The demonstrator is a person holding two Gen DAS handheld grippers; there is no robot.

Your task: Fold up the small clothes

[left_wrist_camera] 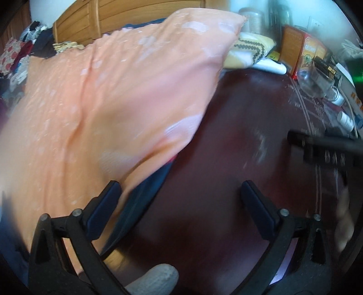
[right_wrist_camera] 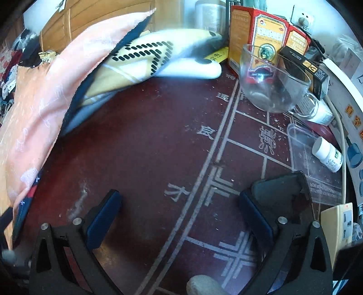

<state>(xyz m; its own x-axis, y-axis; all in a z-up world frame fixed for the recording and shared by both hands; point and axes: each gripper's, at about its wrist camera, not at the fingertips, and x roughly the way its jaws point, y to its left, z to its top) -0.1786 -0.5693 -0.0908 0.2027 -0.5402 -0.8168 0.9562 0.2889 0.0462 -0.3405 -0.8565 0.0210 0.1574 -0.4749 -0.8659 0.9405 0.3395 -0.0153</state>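
A peach-orange garment (left_wrist_camera: pixel 109 95) with pale prints and a dark blue underside lies heaped at the left of the dark red table (left_wrist_camera: pixel 238 127). It also shows in the right wrist view (right_wrist_camera: pixel 43 102). My left gripper (left_wrist_camera: pixel 181 195) is open and empty, its left finger beside the garment's lower edge. My right gripper (right_wrist_camera: pixel 181 204) is open and empty over bare tabletop (right_wrist_camera: pixel 147 147), right of the garment. A yellow and white garment (right_wrist_camera: pixel 145 59) with black dashes lies behind the peach one; it also shows in the left wrist view (left_wrist_camera: pixel 247 52). The right gripper's tip shows blurred at the right of the left wrist view (left_wrist_camera: pixel 317 145).
A glass cup (right_wrist_camera: pixel 274 84), red boxes (right_wrist_camera: pixel 267 43), a white pill bottle (right_wrist_camera: pixel 326 154), a clear plastic tray (right_wrist_camera: pixel 310 154) and a power strip (right_wrist_camera: pixel 349 127) crowd the table's right side. A wooden headboard (left_wrist_camera: pixel 140 15) and piled clothes (left_wrist_camera: pixel 20 52) are at back left.
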